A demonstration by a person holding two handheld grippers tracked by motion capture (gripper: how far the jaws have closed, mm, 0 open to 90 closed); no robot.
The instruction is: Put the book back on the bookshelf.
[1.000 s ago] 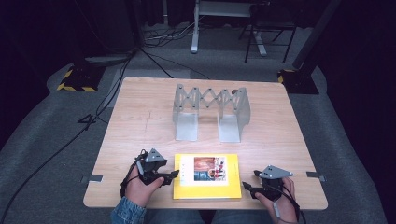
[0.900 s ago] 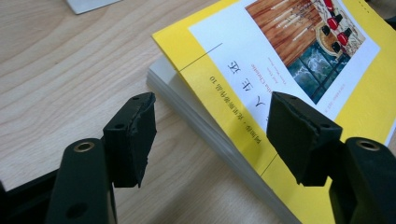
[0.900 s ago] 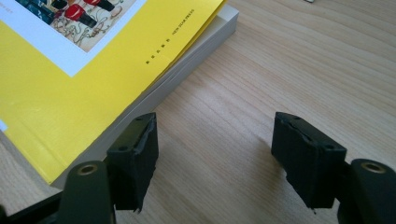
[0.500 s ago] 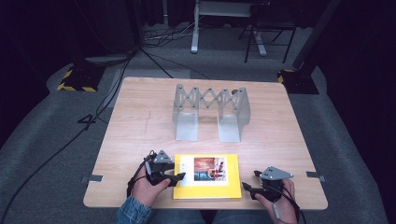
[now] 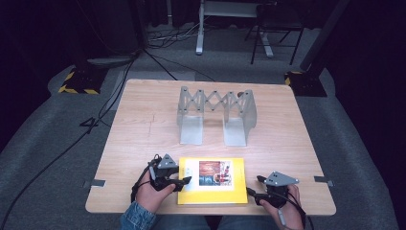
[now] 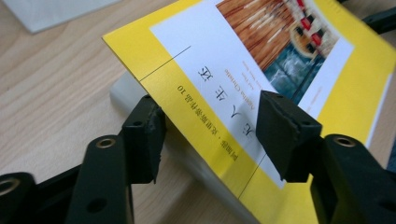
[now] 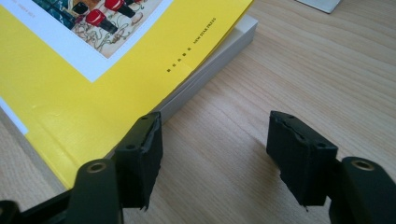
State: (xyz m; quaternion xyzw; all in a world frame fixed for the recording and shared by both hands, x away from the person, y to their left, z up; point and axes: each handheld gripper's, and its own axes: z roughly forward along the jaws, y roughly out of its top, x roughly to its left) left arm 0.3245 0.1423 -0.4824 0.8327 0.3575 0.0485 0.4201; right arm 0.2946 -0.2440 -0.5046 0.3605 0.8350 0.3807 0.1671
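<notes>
Behind book (image 5: pixel 212 181): rack (image 5: pixel 216 115) (metal, seemingly)

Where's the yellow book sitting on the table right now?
In the high view the yellow book lies flat at the table's near edge, between the left gripper and the right gripper, in front of the grey folding rack.

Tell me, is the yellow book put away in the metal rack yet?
Not yet. The yellow book lies flat on the table, and the metal rack behind it stands empty. In hand now: the left gripper has its jaws around the book's lifted cover edge and has just been closing, not yet pressing. The right gripper waits open at the other edge. Lifting the book is left.
</notes>
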